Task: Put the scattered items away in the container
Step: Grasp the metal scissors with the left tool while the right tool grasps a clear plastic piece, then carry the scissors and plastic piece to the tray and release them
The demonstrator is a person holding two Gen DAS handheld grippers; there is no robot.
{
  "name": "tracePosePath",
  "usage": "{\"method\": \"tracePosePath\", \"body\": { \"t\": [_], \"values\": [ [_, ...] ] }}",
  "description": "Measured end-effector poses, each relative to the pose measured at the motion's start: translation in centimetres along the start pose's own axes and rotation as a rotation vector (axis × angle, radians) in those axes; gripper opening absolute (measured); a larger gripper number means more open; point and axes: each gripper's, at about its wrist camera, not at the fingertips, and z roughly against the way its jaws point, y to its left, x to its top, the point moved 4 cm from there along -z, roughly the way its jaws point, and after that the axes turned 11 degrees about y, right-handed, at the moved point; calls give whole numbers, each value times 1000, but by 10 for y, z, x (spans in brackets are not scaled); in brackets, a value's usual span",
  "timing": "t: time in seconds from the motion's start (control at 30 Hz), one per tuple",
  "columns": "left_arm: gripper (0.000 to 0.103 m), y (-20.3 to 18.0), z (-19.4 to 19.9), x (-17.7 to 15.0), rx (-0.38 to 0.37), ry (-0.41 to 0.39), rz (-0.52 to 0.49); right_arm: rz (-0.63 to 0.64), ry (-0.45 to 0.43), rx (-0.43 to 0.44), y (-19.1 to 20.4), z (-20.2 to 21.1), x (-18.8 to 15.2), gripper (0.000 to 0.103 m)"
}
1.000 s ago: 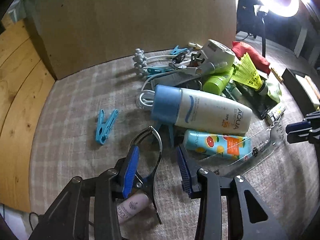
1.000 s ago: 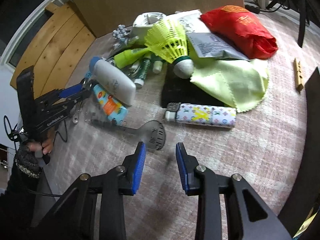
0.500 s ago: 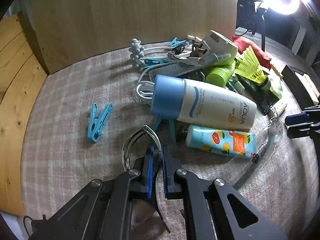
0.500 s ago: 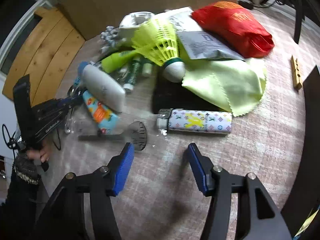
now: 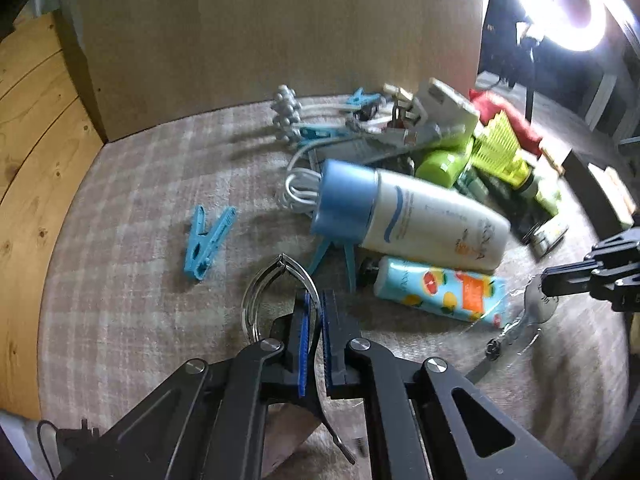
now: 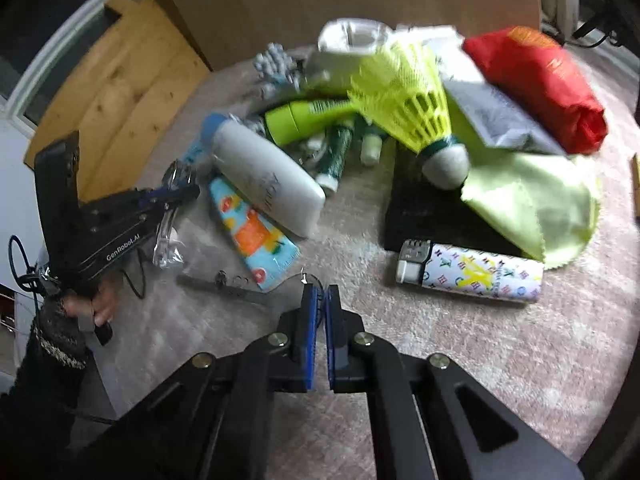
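Observation:
A metal spring clip point(image 5: 256, 292) lies on the checked cloth, and my left gripper point(image 5: 315, 304) is shut on its near arm, the wire loop sticking out ahead. In the right wrist view the left gripper point(image 6: 192, 194) sits at the left of the pile, held by a hand. My right gripper point(image 6: 320, 300) is shut on the thin round head of a clear plastic tool point(image 6: 224, 282), whose handle runs off to the left. From the left wrist, the right gripper point(image 5: 552, 284) pinches that clear plastic tool point(image 5: 520, 328). The cardboard box point(image 5: 280, 40) stands behind the pile.
The pile holds a white bottle with a blue cap point(image 5: 432, 220), a fruit-print tube point(image 5: 436, 292), a yellow shuttlecock point(image 6: 404, 92), a red pouch point(image 6: 536, 76), a yellow cloth point(image 6: 532, 200) and a patterned lighter point(image 6: 472, 276). A blue clothes peg point(image 5: 208, 236) lies apart at the left.
Both grippers went from open to shut. The left one closed on the metal clip. The right one opened wider, moved onto the clear tool's round head and closed.

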Motion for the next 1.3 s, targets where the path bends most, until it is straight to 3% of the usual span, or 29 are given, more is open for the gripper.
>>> {"method": "tracePosePath", "body": {
  "t": [0.33,0.67,0.97,1.3],
  "values": [
    [5,5,71,15,-65,-153,99,-24,-179,25,1,84,-7,3],
    [5,-44,121,28,-140,-266,19,-93,-323,-15,-26,163,-40,3],
    [5,-138,143,40,-292,-282,-135,-292,-451,-132,-87,235,-117,3],
    [5,-304,142,30,-521,-220,-423,-579,-557,-283,-159,301,-230,3]
  ]
}}
